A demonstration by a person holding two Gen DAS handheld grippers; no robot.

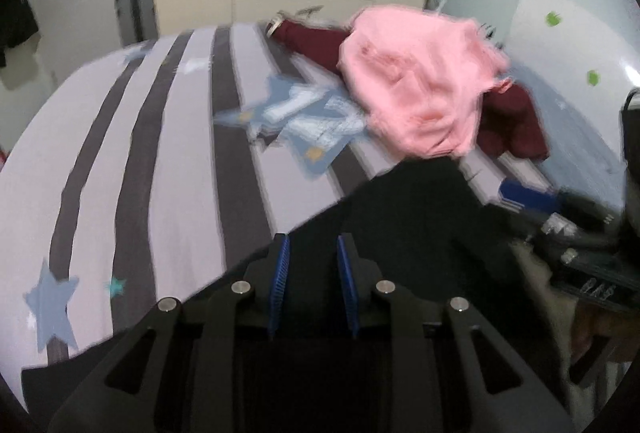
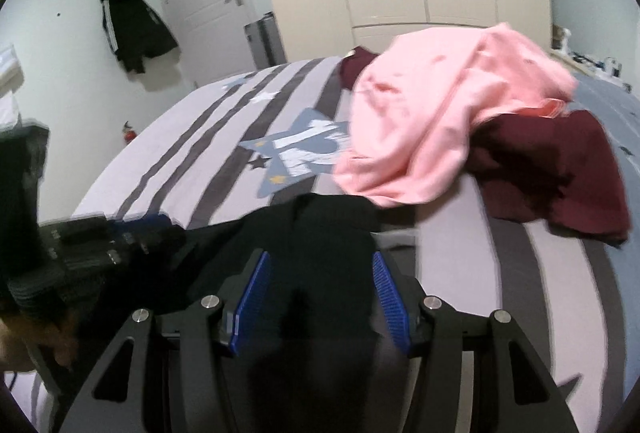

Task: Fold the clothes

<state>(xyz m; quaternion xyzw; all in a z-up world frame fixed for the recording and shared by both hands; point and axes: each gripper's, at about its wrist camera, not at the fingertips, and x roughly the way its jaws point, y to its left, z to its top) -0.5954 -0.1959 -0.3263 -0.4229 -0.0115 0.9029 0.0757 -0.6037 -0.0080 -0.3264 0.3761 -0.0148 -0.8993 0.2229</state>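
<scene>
Black garment [image 2: 320, 233] stretched across the near edge of the striped bedspread [image 1: 168, 161], dark and nearly featureless, its edge pulled into a straight diagonal line in the left view. Left tongs [image 1: 310, 245] have blue pads a narrow gap apart with the black cloth between them; whether they truly pinch it, I cannot tell. Right tongs [image 2: 320, 261] stand wider, with black fabric bunched between the pads. Behind, a pink sweater [image 2: 440, 121] lies heaped on a maroon garment [image 2: 560, 173].
</scene>
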